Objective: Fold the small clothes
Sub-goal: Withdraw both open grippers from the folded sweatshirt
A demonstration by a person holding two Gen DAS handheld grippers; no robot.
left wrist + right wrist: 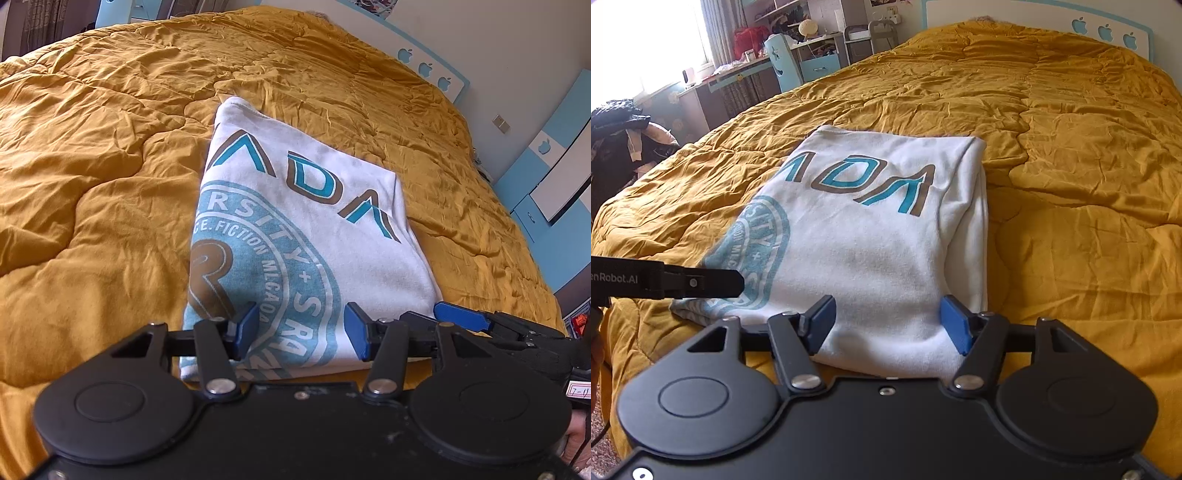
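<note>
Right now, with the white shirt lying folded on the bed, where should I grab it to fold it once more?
Probably the near short edge of the white shirt, approached from the near side. That edge lies just ahead of both open tools, the left hand-held gripper and the right hand-held gripper, so each could pinch a near corner and carry it toward the far edge.

on the white shirt (295,229), large letters "ada" are read above a round seal with "rsity", "ce.fiction" and "mlcaoa". "enrobot.ai" is printed on the left claw (683,282). a small tag (580,389) shows "7-4", partly cut off.
</note>
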